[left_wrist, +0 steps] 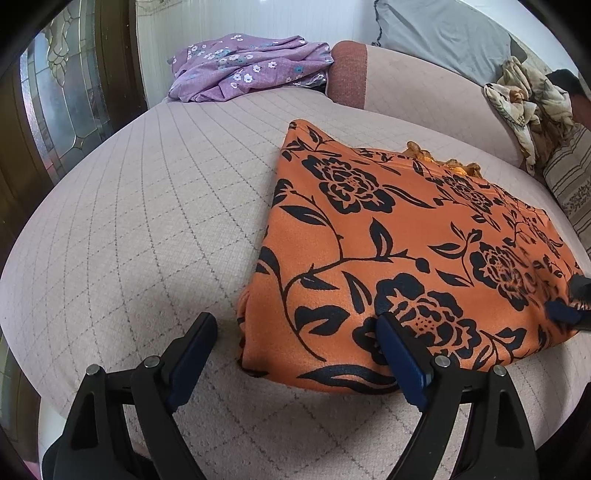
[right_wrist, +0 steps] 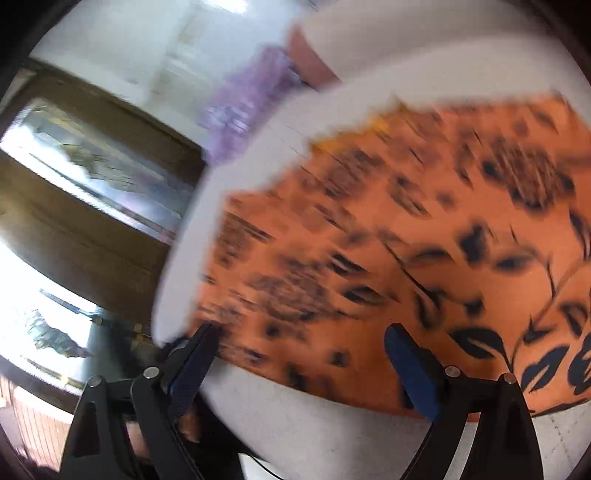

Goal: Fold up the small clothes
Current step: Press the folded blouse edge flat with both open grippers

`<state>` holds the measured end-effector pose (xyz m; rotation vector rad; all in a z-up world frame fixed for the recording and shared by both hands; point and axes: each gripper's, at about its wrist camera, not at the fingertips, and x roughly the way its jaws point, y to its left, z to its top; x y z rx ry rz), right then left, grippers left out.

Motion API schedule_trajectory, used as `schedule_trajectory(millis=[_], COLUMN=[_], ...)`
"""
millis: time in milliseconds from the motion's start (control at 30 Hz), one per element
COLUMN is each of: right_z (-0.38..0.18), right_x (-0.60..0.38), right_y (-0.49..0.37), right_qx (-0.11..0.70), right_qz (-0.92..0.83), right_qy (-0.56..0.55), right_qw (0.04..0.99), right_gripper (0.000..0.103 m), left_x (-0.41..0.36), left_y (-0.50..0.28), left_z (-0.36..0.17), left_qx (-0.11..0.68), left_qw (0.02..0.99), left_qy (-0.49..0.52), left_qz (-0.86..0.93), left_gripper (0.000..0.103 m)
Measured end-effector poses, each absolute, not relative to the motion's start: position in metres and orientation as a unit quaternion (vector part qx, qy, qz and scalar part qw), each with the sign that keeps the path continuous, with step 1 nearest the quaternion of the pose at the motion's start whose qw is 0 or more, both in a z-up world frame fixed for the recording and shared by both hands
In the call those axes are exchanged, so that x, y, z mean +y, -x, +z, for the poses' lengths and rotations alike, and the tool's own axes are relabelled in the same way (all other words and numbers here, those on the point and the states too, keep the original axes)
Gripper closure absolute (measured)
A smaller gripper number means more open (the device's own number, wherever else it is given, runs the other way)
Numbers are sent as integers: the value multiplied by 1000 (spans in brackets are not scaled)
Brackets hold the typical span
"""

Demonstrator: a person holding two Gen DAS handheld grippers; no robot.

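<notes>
An orange garment with black flowers (left_wrist: 399,254) lies folded flat on the pale quilted sofa seat (left_wrist: 147,221). My left gripper (left_wrist: 295,325) is open and empty at its near left corner, one finger on the seat, the other over the cloth's front edge. My right gripper (right_wrist: 303,336) is open over the same garment (right_wrist: 388,240) in a motion-blurred view; its fingertips (left_wrist: 569,306) show at the cloth's right edge in the left wrist view.
A crumpled purple floral garment (left_wrist: 247,66) lies at the back of the seat; it shows blurred in the right wrist view (right_wrist: 243,110). A grey pillow (left_wrist: 443,33) and a patterned blanket (left_wrist: 524,99) sit at the right. A dark glazed door (left_wrist: 55,92) stands left.
</notes>
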<state>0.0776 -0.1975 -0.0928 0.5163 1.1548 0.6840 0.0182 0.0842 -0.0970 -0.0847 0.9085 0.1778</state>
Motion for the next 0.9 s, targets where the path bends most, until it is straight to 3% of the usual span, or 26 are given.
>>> schedule_trajectory(millis=[200, 333, 900], right_z=[-73, -92, -81], right_x=[-208, -211, -240], right_y=[-72, -72, -66], right_qx=[502, 527, 497], right_qz=[323, 310, 282], right_qy=[-248, -243, -269], right_qw=[763, 754, 776], right_gripper=[10, 10, 10], left_x=[85, 85, 86], left_y=[-19, -17, -13], left_z=[-97, -97, -98], left_qx=[437, 437, 430], left_qw=[894, 894, 898], left_qy=[41, 42, 38], left_qz=[88, 87, 86], left_gripper=[13, 13, 12])
